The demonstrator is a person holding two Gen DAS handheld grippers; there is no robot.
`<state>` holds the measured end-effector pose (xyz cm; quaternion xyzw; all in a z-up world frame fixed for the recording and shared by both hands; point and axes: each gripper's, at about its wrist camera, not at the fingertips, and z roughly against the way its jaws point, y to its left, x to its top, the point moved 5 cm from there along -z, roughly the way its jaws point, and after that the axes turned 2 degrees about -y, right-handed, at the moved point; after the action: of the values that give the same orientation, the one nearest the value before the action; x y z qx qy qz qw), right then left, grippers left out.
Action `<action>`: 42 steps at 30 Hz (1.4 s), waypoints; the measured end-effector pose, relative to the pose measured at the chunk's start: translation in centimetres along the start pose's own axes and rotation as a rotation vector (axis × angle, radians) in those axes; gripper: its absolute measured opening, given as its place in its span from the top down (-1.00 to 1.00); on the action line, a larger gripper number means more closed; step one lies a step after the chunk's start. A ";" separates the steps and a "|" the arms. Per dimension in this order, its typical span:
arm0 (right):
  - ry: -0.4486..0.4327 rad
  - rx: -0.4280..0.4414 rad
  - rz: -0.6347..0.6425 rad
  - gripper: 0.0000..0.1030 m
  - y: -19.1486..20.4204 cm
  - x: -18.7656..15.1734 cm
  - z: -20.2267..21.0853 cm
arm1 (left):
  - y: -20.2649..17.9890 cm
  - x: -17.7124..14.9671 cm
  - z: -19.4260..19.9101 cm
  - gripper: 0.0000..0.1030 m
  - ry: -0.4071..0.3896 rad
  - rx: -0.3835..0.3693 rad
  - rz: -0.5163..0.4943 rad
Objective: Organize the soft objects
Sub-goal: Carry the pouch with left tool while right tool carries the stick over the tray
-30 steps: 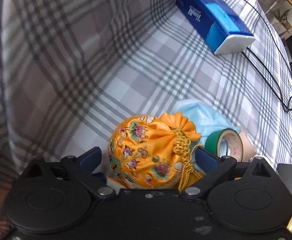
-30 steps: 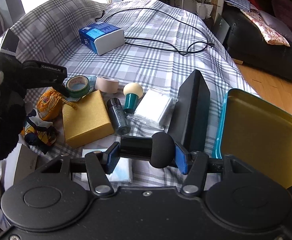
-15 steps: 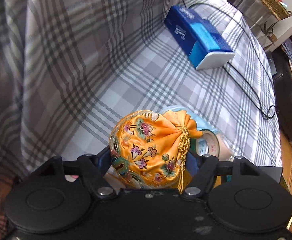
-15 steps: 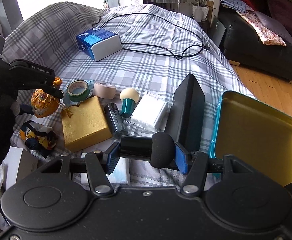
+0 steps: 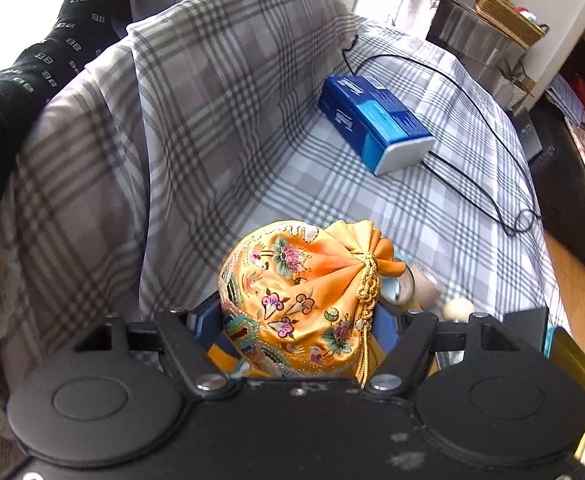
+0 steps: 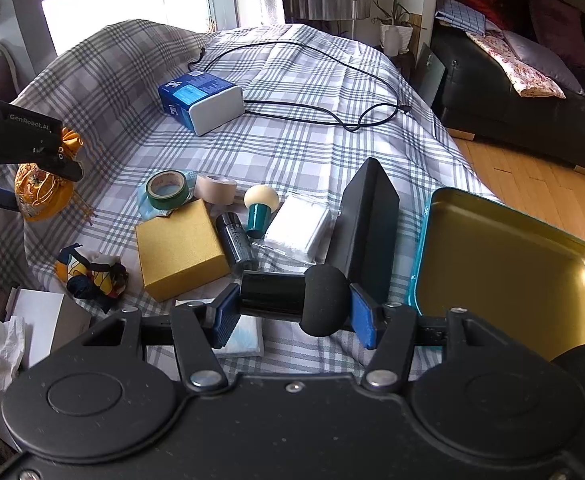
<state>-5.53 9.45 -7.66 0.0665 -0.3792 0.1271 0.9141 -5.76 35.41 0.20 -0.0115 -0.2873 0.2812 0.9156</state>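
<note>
An orange embroidered drawstring pouch (image 5: 300, 300) hangs above the checked cloth, and my left gripper (image 5: 296, 332) is shut on it, blue pads pressing both sides. In the right wrist view the same pouch (image 6: 40, 196) is in the air at the far left. My right gripper (image 6: 292, 314) is shut on a black applicator with a round foam head (image 6: 324, 306), held crosswise over the table's front edge. A gold tin with a teal rim (image 6: 492, 272) lies open at the right. A crumpled colourful cloth (image 6: 90, 276) rests at the front left.
On the checked cloth lie a gold box (image 6: 178, 248), a green tape roll (image 6: 168, 190), a beige roll (image 6: 214, 188), a teal puff (image 6: 260, 208), a dark can (image 6: 236, 240), a white pad pack (image 6: 298, 230), a black wedge (image 6: 368, 228), a blue tissue box (image 6: 200, 102) and a cable (image 6: 332, 120).
My left gripper's jaws closed on the orange pouch and lifted it off the cloth, away from the tape rolls. The right gripper kept its hold and barely moved.
</note>
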 end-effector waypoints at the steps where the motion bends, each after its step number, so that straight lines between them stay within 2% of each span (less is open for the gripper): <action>1: 0.002 0.001 -0.003 -0.07 -0.1 -0.1 0.1 | -0.2 -0.5 0.2 -0.38 0.006 0.001 -0.010; 8: 0.033 -0.005 -0.041 -0.07 -1.4 -1.2 0.7 | -2.7 -3.6 1.5 -0.38 0.038 -0.014 -0.098; 13: 0.049 -0.045 -0.108 -0.07 -4.3 -1.6 0.7 | -6.7 -5.0 2.2 -0.38 0.041 -0.065 -0.184; 19: 0.028 -0.147 -0.238 -0.07 -10.4 -0.9 0.5 | -13.3 -6.4 2.9 -0.38 0.035 -0.143 -0.313; 29: -0.053 -0.358 -0.488 -0.07 -21.0 0.5 0.1 | -25.3 -8.3 4.1 -0.38 0.033 -0.253 -0.512; 33: -0.077 -0.420 -0.548 -0.07 -23.1 0.5 -0.4 | -29.6 -9.3 3.6 -0.38 0.044 -0.298 -0.564; 36: -0.089 -0.406 -0.613 -0.07 -24.3 0.4 -0.6 | -32.3 -10.2 2.7 -0.39 0.066 -0.320 -0.599; 42: -0.132 -0.491 -0.624 -0.07 -26.0 1.3 -0.6 | -35.7 -11.6 -0.2 -0.39 0.114 -0.334 -0.636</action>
<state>3.15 -15.14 -7.78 -0.0339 -0.4178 -0.2555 0.8712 4.67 -0.62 0.54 -0.0865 -0.2670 -0.0695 0.9573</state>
